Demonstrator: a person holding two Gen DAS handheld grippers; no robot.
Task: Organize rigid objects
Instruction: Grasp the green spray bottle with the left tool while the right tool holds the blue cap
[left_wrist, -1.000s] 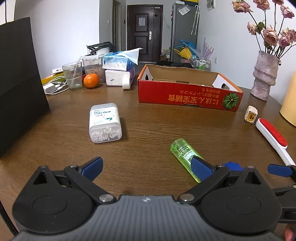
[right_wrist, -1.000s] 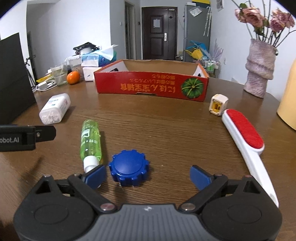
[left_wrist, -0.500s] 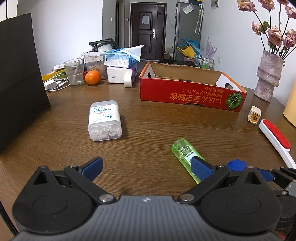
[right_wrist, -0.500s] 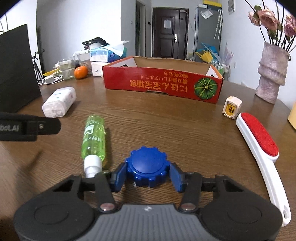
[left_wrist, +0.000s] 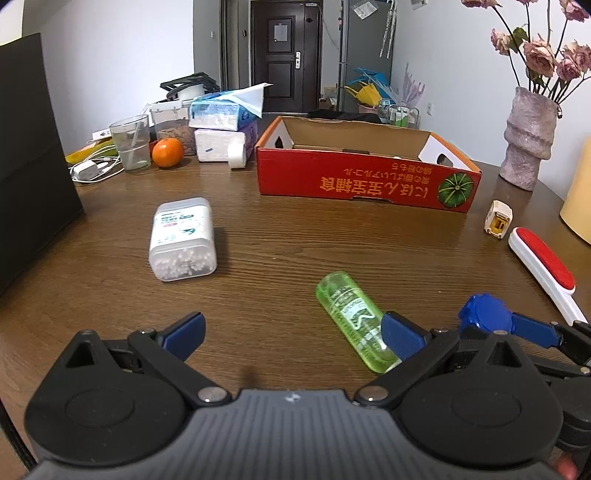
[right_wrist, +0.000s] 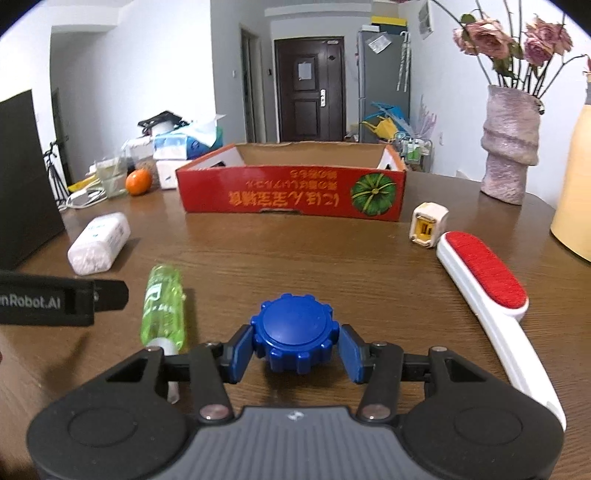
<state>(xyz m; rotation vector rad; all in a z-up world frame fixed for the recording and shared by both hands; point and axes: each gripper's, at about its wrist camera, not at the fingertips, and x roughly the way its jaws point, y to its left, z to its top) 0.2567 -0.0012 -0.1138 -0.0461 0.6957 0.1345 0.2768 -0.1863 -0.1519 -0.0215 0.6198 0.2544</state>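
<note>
Desk (right_wrist: 332, 258) carries red cardboard box (right_wrist: 291, 194) at rear. Left gripper (left_wrist: 291, 332) hovers with jaws wide apart, empty, beside green bottle (left_wrist: 351, 317). Right gripper (right_wrist: 295, 349) has just closed, pads clamping blue cap (right_wrist: 295, 336) near desk front.

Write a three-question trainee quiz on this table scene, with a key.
1. True or false: the right gripper is shut on the blue cap.
2. What lies just left of that cap in the right wrist view? A) orange B) green bottle C) lint brush
3. Fill in: the left gripper holds ____.

Key: 1 true; 2 B; 3 nothing, its jaws stand open.
</note>
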